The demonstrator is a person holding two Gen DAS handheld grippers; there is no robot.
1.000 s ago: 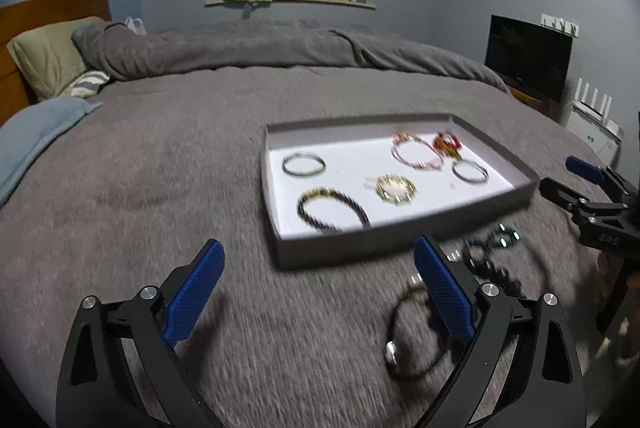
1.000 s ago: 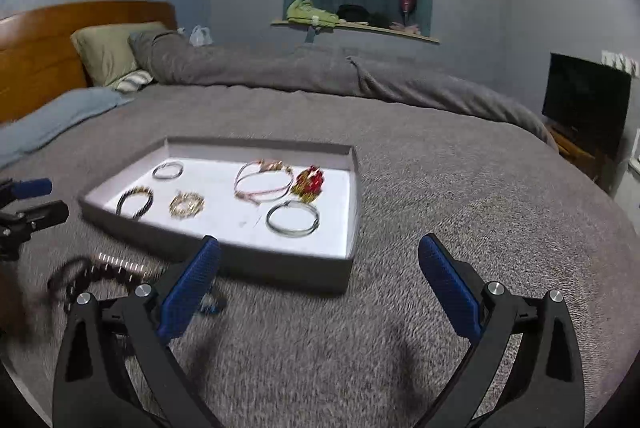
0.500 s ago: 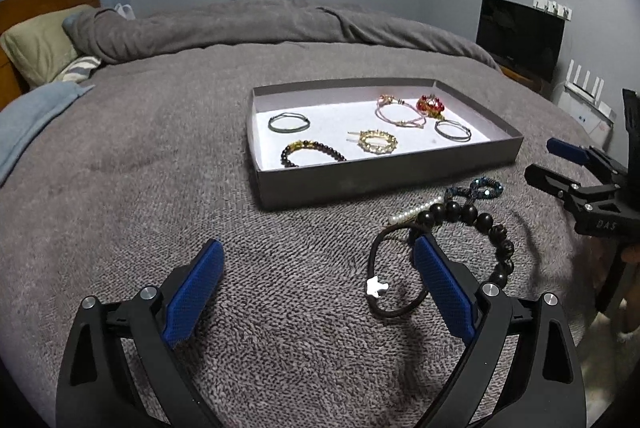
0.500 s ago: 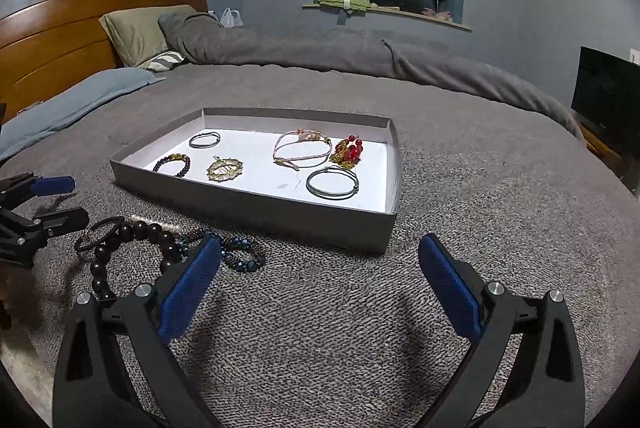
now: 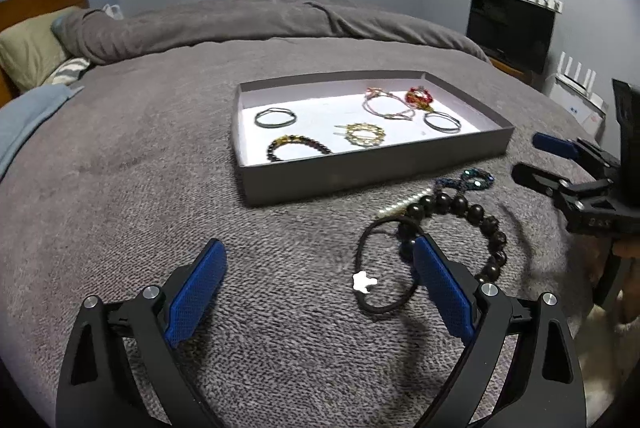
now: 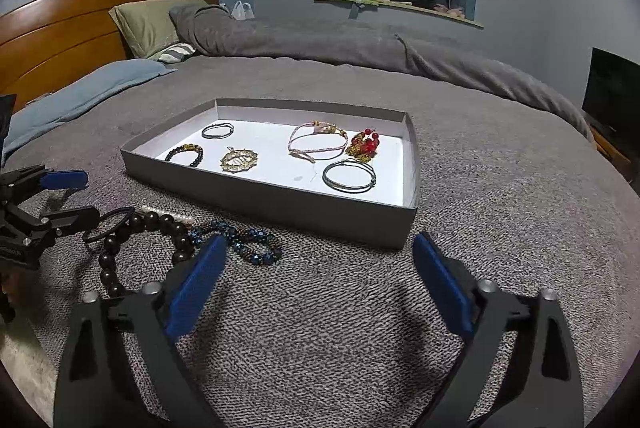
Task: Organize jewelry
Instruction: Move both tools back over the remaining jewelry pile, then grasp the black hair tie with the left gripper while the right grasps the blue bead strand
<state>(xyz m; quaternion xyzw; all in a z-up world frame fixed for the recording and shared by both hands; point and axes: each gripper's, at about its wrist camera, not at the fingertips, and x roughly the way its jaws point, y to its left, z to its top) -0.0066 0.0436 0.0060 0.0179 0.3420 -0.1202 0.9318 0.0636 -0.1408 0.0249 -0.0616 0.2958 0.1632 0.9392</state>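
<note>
Lying on the grey blanket (image 5: 140,156), the tray (image 5: 360,174) is seen with six bracelets inside. Just in front of it, a dark bead bracelet (image 5: 476,212), a black cord loop (image 5: 384,268) and a blue bead strand (image 6: 248,242) are left loose. The left gripper (image 5: 320,284) is spread wide, empty. The right gripper (image 6: 320,276), also empty, has just been narrowed slightly, yet is held wide.

Left claw (image 5: 318,276) wide open; right claw (image 6: 320,268) open, jaws just narrowing, empty

Grey tray (image 6: 280,200), grey blanket (image 6: 500,212), blue beads (image 6: 256,248)
</note>
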